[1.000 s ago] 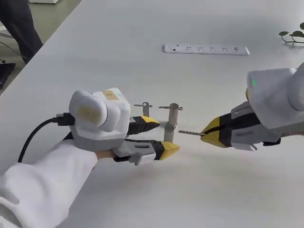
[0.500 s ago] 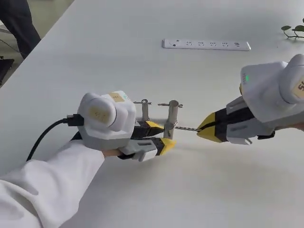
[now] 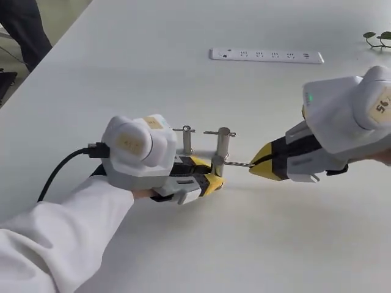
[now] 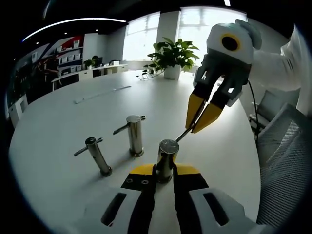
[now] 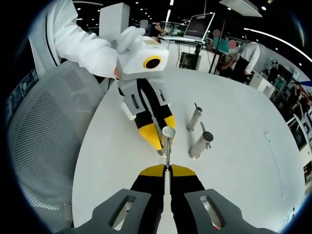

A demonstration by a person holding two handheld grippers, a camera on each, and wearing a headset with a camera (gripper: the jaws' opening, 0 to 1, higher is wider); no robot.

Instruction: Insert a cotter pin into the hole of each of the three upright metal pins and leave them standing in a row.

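Since a second ago the right tongs [image 3: 253,165] have come closer to the near metal pin [image 3: 217,166], and the left tongs [image 3: 212,174], which were apart, have shut on its lower part. From the head view, the right tongs are pinched on a cotter pin [image 3: 238,163] that lies level, and its tip reaches the near metal pin; I cannot tell if it is in the hole. Just behind stand the middle metal pin [image 3: 223,143] and the far metal pin [image 3: 187,140], each with a thin bar [image 3: 211,133] across its top. All three stand on the white tabletop [image 3: 183,244], with a power strip [image 3: 266,57] far back. From the left gripper view, the left tongs [image 4: 165,170] hug the near metal pin [image 4: 166,155], which stands upright. The right tongs [image 4: 202,111] come down from above, and the cotter pin [image 4: 183,135] touches the near pin just under its top. From the right gripper view, the right tongs [image 5: 167,168] are squeezed on the cotter pin [image 5: 167,157], which points straight at the near metal pin [image 5: 168,139]. The left tongs [image 5: 155,134] hold that pin from the other side.
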